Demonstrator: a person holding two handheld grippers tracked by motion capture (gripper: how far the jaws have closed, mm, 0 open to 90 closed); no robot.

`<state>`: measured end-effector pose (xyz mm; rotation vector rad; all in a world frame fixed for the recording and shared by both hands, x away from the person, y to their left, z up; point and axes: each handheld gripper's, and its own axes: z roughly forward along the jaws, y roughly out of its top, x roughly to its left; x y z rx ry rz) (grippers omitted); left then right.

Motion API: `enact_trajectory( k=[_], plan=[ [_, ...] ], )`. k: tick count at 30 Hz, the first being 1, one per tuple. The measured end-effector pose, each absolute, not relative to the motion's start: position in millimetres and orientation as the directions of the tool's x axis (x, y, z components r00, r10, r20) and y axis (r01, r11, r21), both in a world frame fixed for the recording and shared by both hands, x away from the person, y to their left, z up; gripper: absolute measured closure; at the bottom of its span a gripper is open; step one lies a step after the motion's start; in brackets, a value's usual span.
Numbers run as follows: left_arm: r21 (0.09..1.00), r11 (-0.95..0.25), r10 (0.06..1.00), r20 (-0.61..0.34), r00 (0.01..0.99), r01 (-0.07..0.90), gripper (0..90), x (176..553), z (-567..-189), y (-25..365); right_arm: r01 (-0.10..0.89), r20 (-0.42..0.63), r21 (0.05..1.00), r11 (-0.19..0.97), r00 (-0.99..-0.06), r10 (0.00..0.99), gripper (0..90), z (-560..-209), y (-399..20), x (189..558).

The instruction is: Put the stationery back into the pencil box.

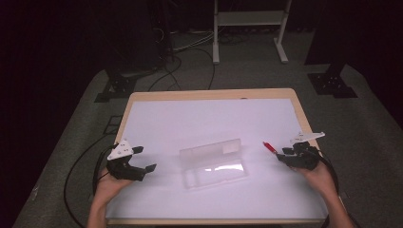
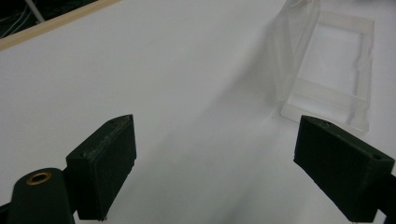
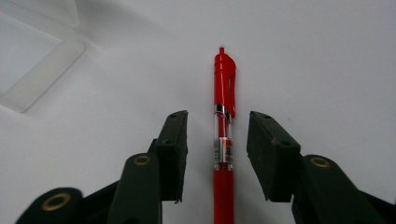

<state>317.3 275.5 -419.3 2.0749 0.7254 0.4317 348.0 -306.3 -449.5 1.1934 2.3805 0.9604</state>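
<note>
Two grippers sit at opposite side edges of the white worktop (image 1: 209, 118), each held in a hand that comes in from the near edge. The left gripper (image 1: 142, 160) is near the left edge with its jaws spread wide and nothing between them; in its own view the clear plastic box (image 2: 327, 70) lies ahead to one side, cut off by the top of that picture. From the high view the box (image 1: 214, 164) rests in the middle of the worktop, nearer the near edge, with its lid standing open along the far side (its see-through walls blend into the white surface, so its inside is hard to make out). The right gripper (image 1: 281, 154) is close to the right edge. Its jaws are apart, one on each side of a red pen (image 3: 223, 140) that lies flat on the worktop between them; a gap shows on both sides, so neither jaw touches it. The pen's lower end runs out of the bottom of the right gripper view. In the high view just the pen's (image 1: 269, 147) clip end shows, pointing toward the box, the rest hidden under the gripper.
</note>
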Motion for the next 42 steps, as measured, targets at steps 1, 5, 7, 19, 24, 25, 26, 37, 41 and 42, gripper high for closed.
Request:
enact_trajectory(
  k=[1,5,7,19,24,25,26,37,41,42],
  plan=[
    [0.827,-0.45,0.635,0.032,0.772,0.336,12.4,317,-419,276,0.591,0.015,0.682,0.431,-0.601,0.799,59.5,-450,-306,349],
    [0.828,-0.448,0.632,0.028,0.775,0.336,12.4,317,-420,276,0.597,0.004,0.673,0.437,-0.593,0.805,66.0,-451,-305,349],
    [0.829,-0.446,0.632,0.024,0.775,0.338,12.4,317,-420,277,0.609,0.011,0.666,0.43,-0.585,0.811,68.7,-452,-305,350],
    [0.836,-0.438,0.618,0.015,0.786,0.329,12.4,316,-420,277,0.617,-0.018,0.634,0.467,-0.591,0.806,75.8,-461,-299,354],
    [0.837,-0.438,0.61,0.01,0.792,0.327,12.4,316,-419,277,0.627,-0.011,0.624,0.465,-0.588,0.809,77.4,-462,-298,354],
    [0.839,-0.436,0.605,0.008,0.796,0.324,12.4,316,-419,277,0.625,-0.013,0.625,0.467,-0.59,0.807,77.4,-463,-298,354],
    [0.84,-0.438,0.606,0.011,0.795,0.322,12.4,315,-418,276,0.629,-0.008,0.624,0.463,-0.587,0.809,77.5,-463,-298,354],
    [0.839,-0.439,0.609,0.014,0.793,0.322,12.4,315,-418,277,0.626,-0.004,0.628,0.461,-0.59,0.807,78.6,-463,-300,354],
    [0.841,-0.438,0.607,0.015,0.795,0.318,12.4,315,-417,277,0.624,0.001,0.628,0.465,-0.598,0.801,78.7,-462,-300,354],
    [0.843,-0.434,0.607,0.011,0.794,0.319,12.4,315,-417,277,0.622,0.001,0.63,0.465,-0.6,0.8,78.8,-462,-300,353]
  ],
)
